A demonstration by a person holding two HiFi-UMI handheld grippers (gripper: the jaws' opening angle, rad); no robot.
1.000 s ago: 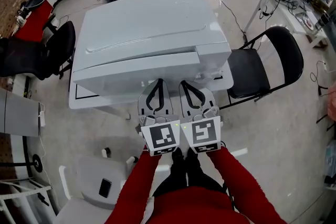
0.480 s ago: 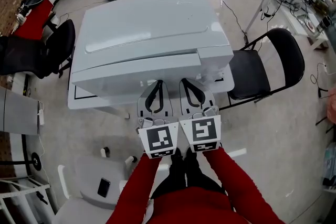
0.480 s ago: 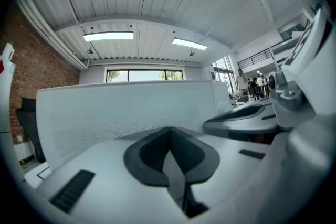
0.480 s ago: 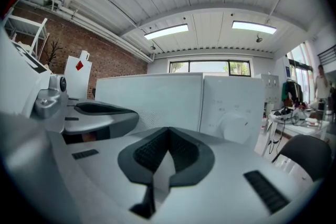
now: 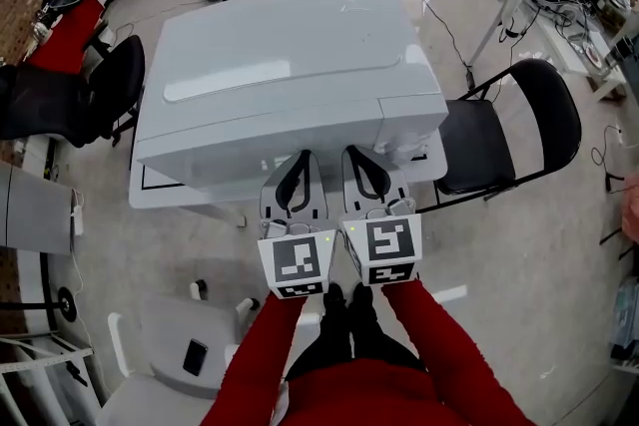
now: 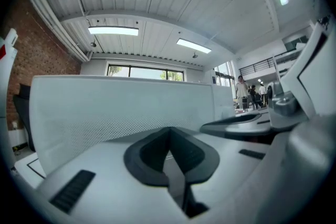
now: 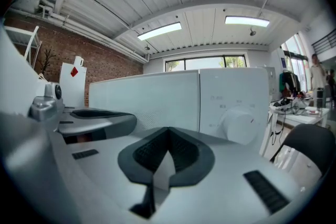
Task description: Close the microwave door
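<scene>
A white microwave (image 5: 290,65) is pictured on a table (image 5: 160,193), its door (image 5: 240,160) seen flush with the dial panel, the inside hidden. The left gripper (image 5: 300,158) and right gripper (image 5: 357,155) are held clenched, empty, just before the door; contact cannot be made out.

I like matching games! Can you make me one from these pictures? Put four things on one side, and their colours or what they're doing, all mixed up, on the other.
Things:
1. microwave
2. folding chair
3. sleeves
4. left tongs

Colour or state:
A. black, standing to the right of the microwave
B. red, at the bottom of the head view
C. white, the big box in the middle
D. shut, pointing at the microwave's front

Right pairs: 1-C, 2-A, 3-B, 4-D
</scene>
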